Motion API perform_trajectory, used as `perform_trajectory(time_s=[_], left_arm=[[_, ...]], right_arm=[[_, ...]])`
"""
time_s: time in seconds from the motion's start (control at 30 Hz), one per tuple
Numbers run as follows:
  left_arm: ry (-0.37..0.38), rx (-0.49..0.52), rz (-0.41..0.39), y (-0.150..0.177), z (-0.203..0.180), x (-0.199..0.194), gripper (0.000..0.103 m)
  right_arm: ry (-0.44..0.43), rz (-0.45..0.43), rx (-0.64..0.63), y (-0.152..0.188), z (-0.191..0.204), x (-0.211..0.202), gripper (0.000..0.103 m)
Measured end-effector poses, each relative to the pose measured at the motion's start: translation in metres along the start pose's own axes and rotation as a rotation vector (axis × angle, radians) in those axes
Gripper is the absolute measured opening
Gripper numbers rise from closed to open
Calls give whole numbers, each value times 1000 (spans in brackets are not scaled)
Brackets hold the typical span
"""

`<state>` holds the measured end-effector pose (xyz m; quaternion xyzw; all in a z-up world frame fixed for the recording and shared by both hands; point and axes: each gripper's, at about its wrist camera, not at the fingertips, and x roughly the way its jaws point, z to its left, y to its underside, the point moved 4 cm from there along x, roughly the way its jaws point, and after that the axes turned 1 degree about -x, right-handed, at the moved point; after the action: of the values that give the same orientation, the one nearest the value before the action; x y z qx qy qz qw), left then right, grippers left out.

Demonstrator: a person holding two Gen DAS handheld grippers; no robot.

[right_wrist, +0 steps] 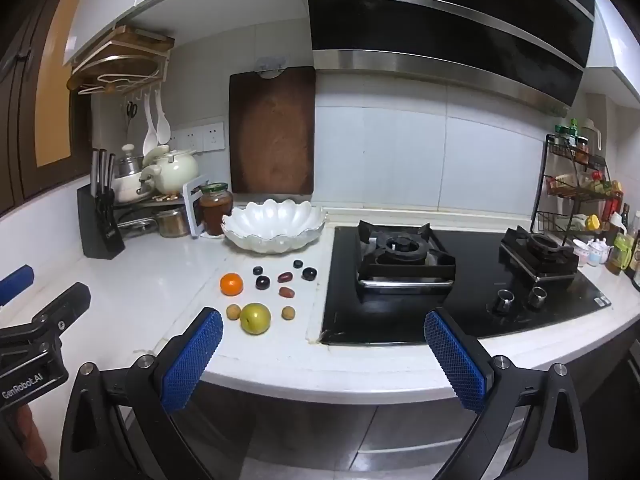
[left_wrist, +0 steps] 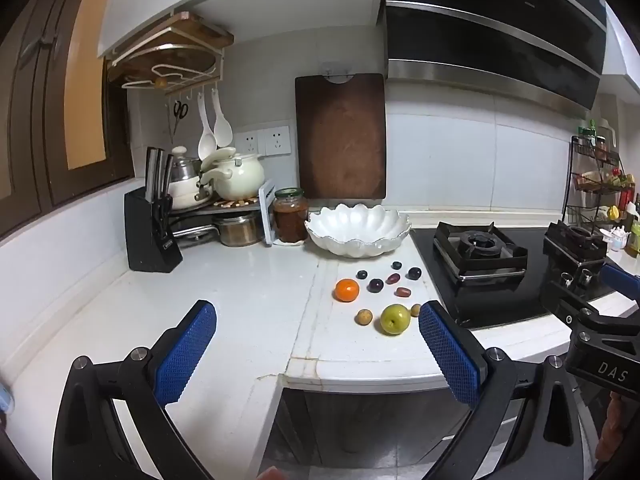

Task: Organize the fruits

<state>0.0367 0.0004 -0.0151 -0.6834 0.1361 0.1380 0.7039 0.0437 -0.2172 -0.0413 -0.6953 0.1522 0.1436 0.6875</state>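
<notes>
We face a white counter (right_wrist: 160, 264) in a kitchen corner, with white wall tiles behind it, white cupboards above and a black hood (right_wrist: 444, 20) over a black glass hob (right_wrist: 460, 312) set into the counter's right half. A pale seam runs across the counter just left of the fruit. Our left gripper (left_wrist: 316, 350) and right gripper (right_wrist: 323, 354) both hang at the counter's front edge with jaws spread wide and nothing between the blue pads; each also shows at the edge of the other's view. The fruits lie loose on the counter between the seam and the hob: an orange (right_wrist: 231, 284) on the left, a green apple (right_wrist: 255, 318) nearest us with two small tan fruits (right_wrist: 233, 312) flanking it, and behind them dark plums (right_wrist: 262, 282) and two reddish dates (right_wrist: 286, 291), all apart from one another. Behind the fruit, near the wall, stands an empty white scalloped bowl (right_wrist: 276, 216). A brown cutting board (right_wrist: 272, 132) leans upright on the wall behind it. Just left of the bowl sits a jar (right_wrist: 216, 210), then a low rack with pots (right_wrist: 172, 170) and a black knife block (right_wrist: 100, 224). At the far right, past the two burners, a wire rack (right_wrist: 576, 188) holds bottles. The path from the grippers to the fruit lies open.
</notes>
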Motion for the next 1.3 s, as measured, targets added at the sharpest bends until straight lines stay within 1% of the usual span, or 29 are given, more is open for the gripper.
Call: perform_trajectory(time_s=[0.1,0.17,0.23,0.3,0.4,0.9,1.3], left_arm=[[9,-11,2,-1,3,1,103],[17,-4,-11,-4,1,-7,103],[1,12,-16,-4,-2,-7,103],[7,11,-28,-7,2,-10,103],[7,23,-25,-10,-6,-12,103],[5,6,-27,-11,-3,-12,103],[-4,3,-32,-11,-4,-11,103]], right_arm=[[7,4,1,1,-1,-1,102],[9,2,4,1,-2,-1,102],[10,1,5,1,-1,-2,102],[5,4,11,0,-3,-3,102],[4,8,17,0,-4,1,102],[-11,1,28,-2,-8,-3,102],[-5,-6,24,-5,-9,-5,102]])
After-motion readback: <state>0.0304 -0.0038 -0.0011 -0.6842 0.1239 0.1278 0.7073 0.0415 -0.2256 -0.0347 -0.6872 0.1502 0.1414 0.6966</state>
